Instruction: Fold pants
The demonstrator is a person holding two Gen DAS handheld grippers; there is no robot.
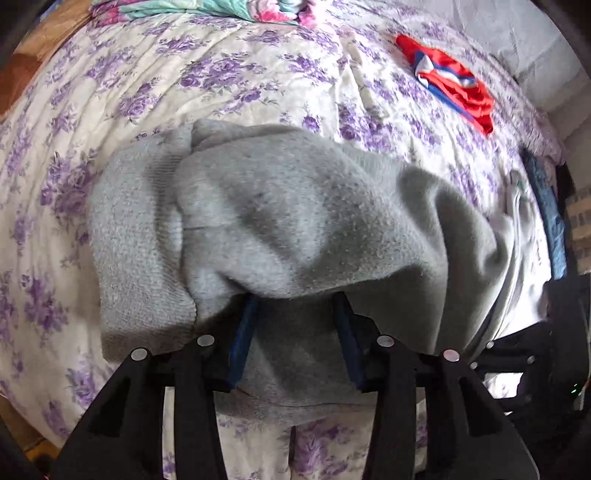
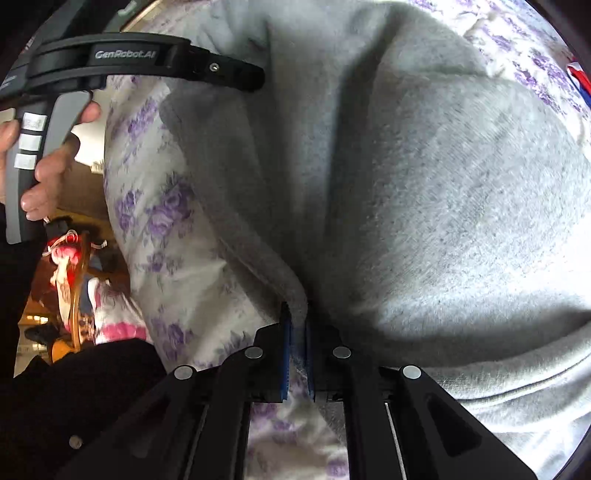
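Observation:
Grey fleece pants (image 1: 288, 229) lie bunched on the floral bed cover (image 1: 229, 81). In the left wrist view my left gripper (image 1: 295, 306) stands open, its blue-padded fingers (image 1: 242, 343) wide apart, with pants fabric draped over and between them. In the right wrist view the pants (image 2: 424, 192) fill most of the frame. My right gripper (image 2: 297, 314) is shut on an edge of the pants near the side of the bed. The left gripper's body (image 2: 147, 62) and the hand holding it show at upper left of that view.
A red, white and blue garment (image 1: 454, 88) lies on the bed at far right. A teal and pink floral cloth (image 1: 207, 11) lies at the far edge. Dark blue fabric (image 1: 550, 218) sits at the bed's right side. Floor clutter (image 2: 74, 277) shows beyond the bed edge.

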